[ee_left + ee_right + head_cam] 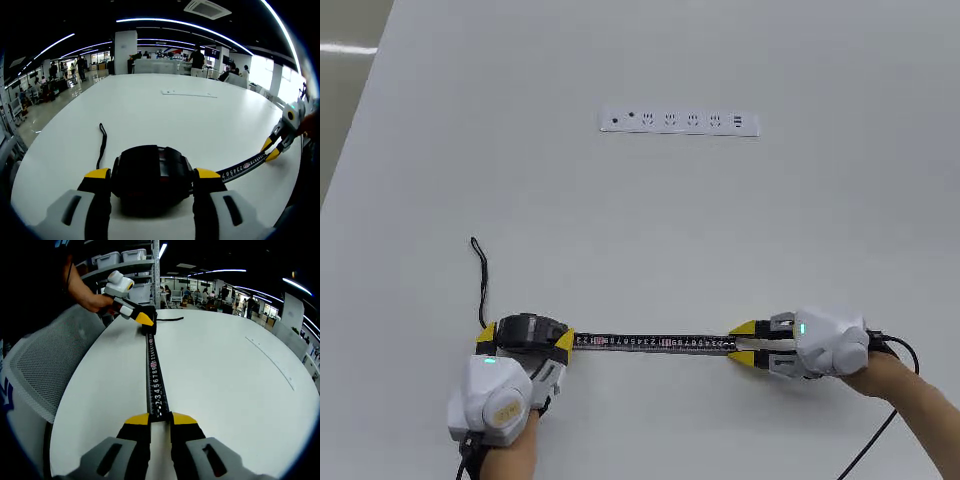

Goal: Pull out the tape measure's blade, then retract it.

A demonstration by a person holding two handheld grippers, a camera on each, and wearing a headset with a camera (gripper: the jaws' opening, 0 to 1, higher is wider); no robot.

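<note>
A black tape measure case (528, 331) rests on the white table (650, 220) at the lower left, with my left gripper (524, 338) shut on its sides; the case (151, 176) fills the space between the yellow-tipped jaws. Its dark blade (653, 342) with white numbers runs right along the table to my right gripper (746, 343), which is shut on the blade's end (159, 412). In the right gripper view the blade (153, 371) stretches straight away to the case (149, 325). A black wrist strap (480, 275) trails from the case toward the far side.
A white power strip (678, 121) lies flat farther back on the table. Black cables (880, 420) trail from my right gripper toward the near edge. The table's left edge (360, 110) drops to the floor.
</note>
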